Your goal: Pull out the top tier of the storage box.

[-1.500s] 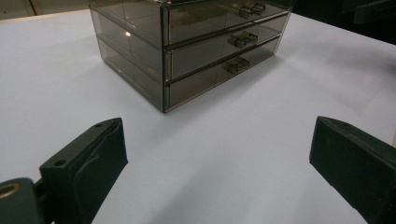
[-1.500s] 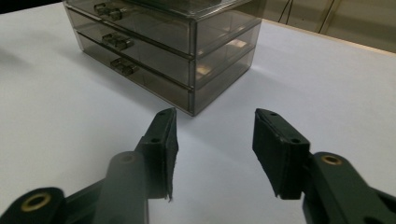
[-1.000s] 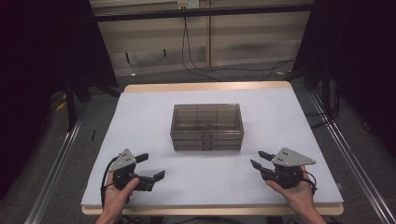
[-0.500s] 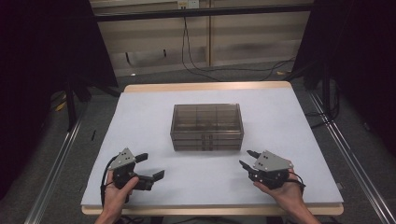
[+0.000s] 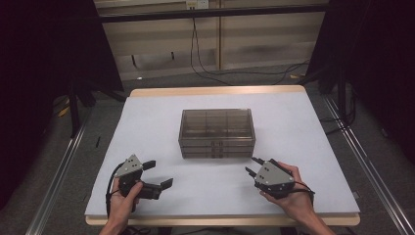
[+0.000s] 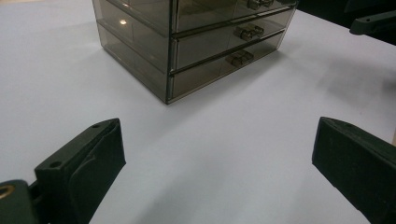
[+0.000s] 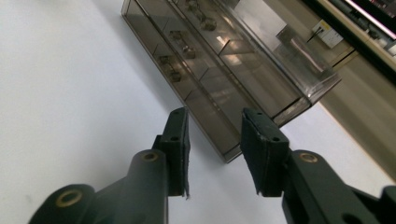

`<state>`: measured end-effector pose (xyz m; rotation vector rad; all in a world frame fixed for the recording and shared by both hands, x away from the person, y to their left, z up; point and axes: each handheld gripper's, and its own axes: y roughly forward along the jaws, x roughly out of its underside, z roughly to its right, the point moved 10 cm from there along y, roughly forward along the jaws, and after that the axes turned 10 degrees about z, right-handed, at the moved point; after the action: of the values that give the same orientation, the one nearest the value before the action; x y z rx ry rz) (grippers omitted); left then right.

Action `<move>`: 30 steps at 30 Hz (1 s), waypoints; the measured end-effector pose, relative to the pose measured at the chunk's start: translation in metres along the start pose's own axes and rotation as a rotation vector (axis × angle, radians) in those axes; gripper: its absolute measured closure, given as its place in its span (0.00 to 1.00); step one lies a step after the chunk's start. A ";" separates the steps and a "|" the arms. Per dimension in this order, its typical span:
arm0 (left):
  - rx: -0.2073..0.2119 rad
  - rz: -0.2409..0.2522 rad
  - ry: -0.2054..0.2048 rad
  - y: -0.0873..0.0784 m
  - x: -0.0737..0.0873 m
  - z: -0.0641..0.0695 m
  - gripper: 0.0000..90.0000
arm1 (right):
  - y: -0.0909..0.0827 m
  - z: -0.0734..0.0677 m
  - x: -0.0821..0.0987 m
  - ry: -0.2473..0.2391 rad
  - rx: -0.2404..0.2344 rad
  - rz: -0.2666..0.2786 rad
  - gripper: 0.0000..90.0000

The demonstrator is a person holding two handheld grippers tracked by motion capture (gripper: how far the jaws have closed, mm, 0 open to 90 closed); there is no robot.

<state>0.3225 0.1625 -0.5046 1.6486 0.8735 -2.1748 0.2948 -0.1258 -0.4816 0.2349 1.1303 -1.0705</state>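
A smoky see-through box of three drawers (image 5: pixel 217 133) stands at the middle of the white table. My left gripper (image 5: pixel 160 173) rests near the front left, its jaws wide apart with nothing between them. In the left gripper view the drawer box (image 6: pixel 196 37) lies ahead of the left gripper (image 6: pixel 215 154), drawer handles facing me. My right gripper (image 5: pixel 250 165) sits just in front of the box's front right corner, tilted. Its jaws have just been closing and stand open with a narrower gap, empty. In the right gripper view the right gripper (image 7: pixel 215 140) points at the drawer box (image 7: pixel 224 60).
The white table top (image 5: pixel 303 127) has a wooden rim at the back and front. Metal rails (image 5: pixel 364 161) run along both sides. Cables (image 5: pixel 230 73) lie on the floor behind the table, under a pale wall panel. Dark curtains stand left and right.
The right gripper slid left toward the box's front right corner and its jaws narrowed. The left gripper kept still.
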 end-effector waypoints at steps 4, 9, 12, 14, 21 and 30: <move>-0.001 -0.005 0.000 0.000 0.001 -0.001 0.03 | 0.003 0.000 -0.007 -0.046 0.014 0.008 0.75; -0.003 -0.004 -0.003 0.000 0.001 -0.001 0.03 | 0.009 -0.005 -0.019 -0.113 0.014 0.016 0.74; 0.000 -0.002 -0.004 0.000 0.000 -0.001 0.03 | 0.011 -0.008 -0.021 -0.130 0.004 0.014 0.72; -0.003 -0.007 -0.005 0.000 0.001 -0.002 0.03 | 0.013 -0.009 -0.025 -0.161 0.016 0.014 0.74; 0.003 -0.007 -0.004 0.000 0.001 -0.002 0.03 | 0.019 -0.009 -0.031 -0.282 0.056 -0.007 0.77; 0.000 -0.004 -0.003 0.001 0.000 -0.002 0.03 | 0.028 -0.014 -0.033 -0.383 0.092 -0.029 0.81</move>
<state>0.3240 0.1631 -0.5053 1.6443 0.8767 -2.1796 0.3078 -0.0833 -0.4706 0.0799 0.7444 -1.1372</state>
